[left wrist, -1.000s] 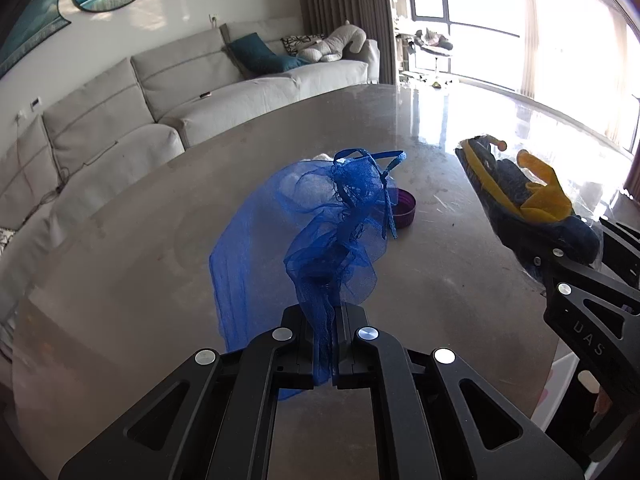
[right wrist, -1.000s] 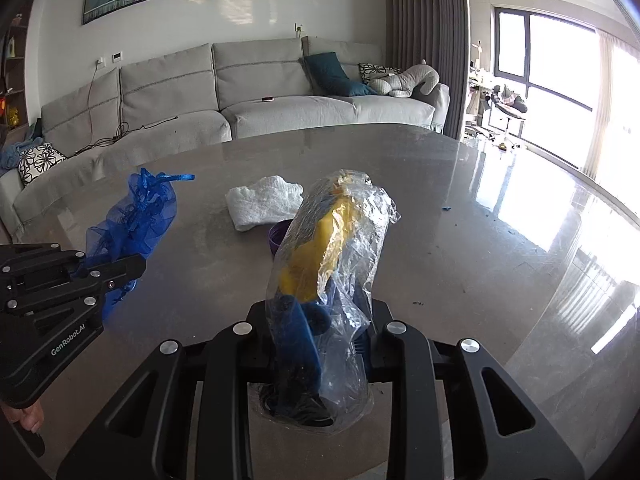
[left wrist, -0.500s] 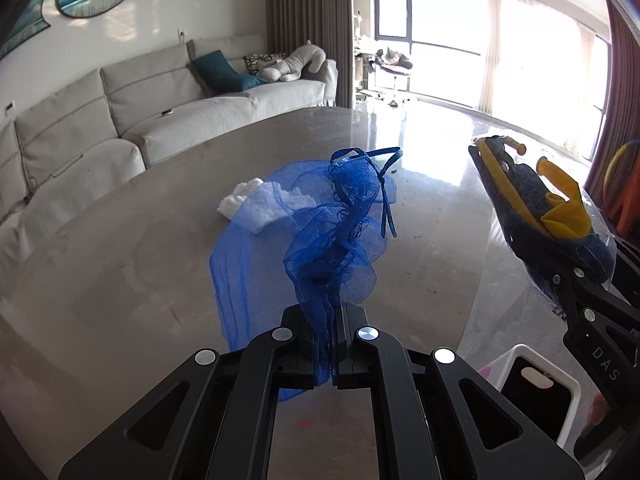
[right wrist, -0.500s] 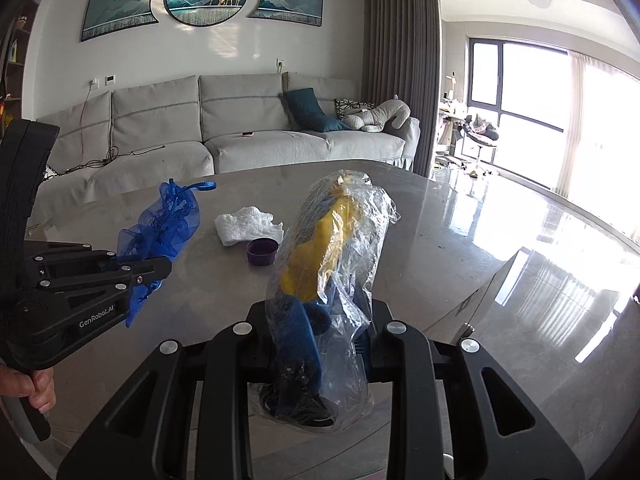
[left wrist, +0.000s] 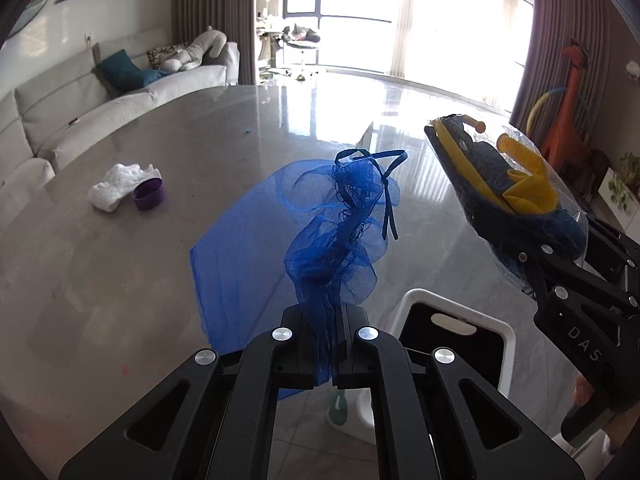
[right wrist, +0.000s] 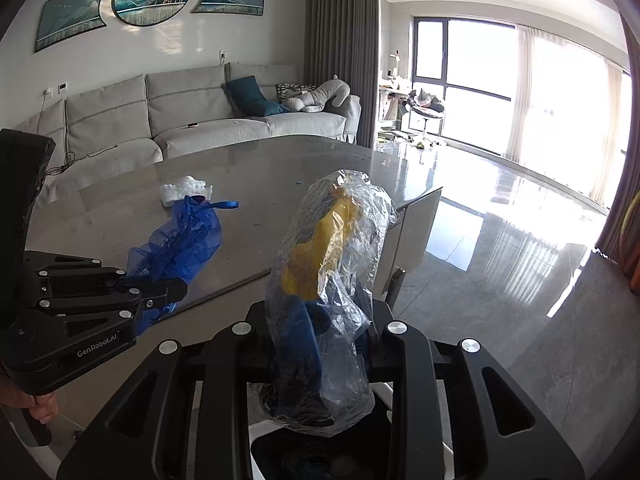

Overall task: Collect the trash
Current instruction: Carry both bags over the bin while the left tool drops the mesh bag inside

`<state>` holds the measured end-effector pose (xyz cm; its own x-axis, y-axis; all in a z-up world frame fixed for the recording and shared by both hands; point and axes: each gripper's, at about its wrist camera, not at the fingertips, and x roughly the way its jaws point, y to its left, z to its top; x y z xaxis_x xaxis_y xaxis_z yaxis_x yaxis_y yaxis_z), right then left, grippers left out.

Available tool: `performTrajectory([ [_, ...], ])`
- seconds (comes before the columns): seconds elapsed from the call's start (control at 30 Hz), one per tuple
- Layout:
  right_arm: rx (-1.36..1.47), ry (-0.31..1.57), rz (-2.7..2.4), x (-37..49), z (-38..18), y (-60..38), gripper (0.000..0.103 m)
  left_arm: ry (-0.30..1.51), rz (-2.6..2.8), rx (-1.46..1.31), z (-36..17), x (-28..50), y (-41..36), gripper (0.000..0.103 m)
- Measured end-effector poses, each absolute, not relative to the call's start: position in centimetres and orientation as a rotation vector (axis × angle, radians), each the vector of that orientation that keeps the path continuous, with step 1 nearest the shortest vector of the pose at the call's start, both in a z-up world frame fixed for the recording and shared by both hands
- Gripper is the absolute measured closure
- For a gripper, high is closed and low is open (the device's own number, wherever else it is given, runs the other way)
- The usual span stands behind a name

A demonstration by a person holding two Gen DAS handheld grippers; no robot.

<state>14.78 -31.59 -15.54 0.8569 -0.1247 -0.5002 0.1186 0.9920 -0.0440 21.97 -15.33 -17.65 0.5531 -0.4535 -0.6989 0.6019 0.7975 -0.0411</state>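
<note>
My left gripper (left wrist: 334, 344) is shut on a blue mesh bag (left wrist: 340, 232) and holds it up over the table's near edge; it also shows in the right wrist view (right wrist: 176, 244). My right gripper (right wrist: 316, 344) is shut on a clear plastic packet with yellow and blue contents (right wrist: 328, 280), seen too in the left wrist view (left wrist: 508, 184). It hangs above a white trash bin with a black liner (left wrist: 456, 332), whose rim shows below the packet (right wrist: 260, 432). A crumpled white wrapper (left wrist: 116, 186) and a small purple cup (left wrist: 149, 196) lie on the grey table (left wrist: 120, 280).
The bin stands on the floor just off the table's near right edge (right wrist: 248, 280). A grey sofa (right wrist: 180, 120) runs behind the table. Glossy tiled floor (right wrist: 500, 260) stretches right toward bright windows. An orange giraffe toy (left wrist: 568, 104) stands by the curtain.
Both grippers have pulled back from over the table and swung right with their loads. The white bin has come into view below them; the wrapper and cup now lie far left.
</note>
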Motion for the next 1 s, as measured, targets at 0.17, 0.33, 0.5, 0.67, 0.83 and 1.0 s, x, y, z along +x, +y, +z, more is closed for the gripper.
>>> performTrajectory([
  [0.17, 0.019, 0.578, -0.194, 12.5, -18.1, -33.9, 0.073, 0.812, -0.715, 0.267, -19.7, 20.0, -18.4, 0.1],
  [0.33, 0.037, 0.607, -0.231, 10.8, -20.2, -35.4, 0.073, 0.809, -0.772, 0.327, -20.8, 17.7, -21.4, 0.1],
  [0.5, 0.05, 0.606, -0.263, 9.7, -21.3, -36.6, 0.072, 0.801, -0.811, 0.364, -21.9, 15.7, -23.9, 0.1],
  [0.67, 0.036, 0.633, -0.285, 8.9, -22.6, -37.7, 0.072, 0.843, -0.843, 0.42, -24.0, 15.2, -25.9, 0.1],
  [0.83, 0.029, 0.653, -0.299, 8.3, -23.2, -38.3, 0.072, 0.899, -0.873, 0.456, -26.0, 14.9, -27.5, 0.1],
  [1.0, 0.037, 0.658, -0.314, 8.3, -23.0, -38.7, 0.072, 0.992, -0.868, 0.629, -29.5, 14.5, -29.7, 0.021],
])
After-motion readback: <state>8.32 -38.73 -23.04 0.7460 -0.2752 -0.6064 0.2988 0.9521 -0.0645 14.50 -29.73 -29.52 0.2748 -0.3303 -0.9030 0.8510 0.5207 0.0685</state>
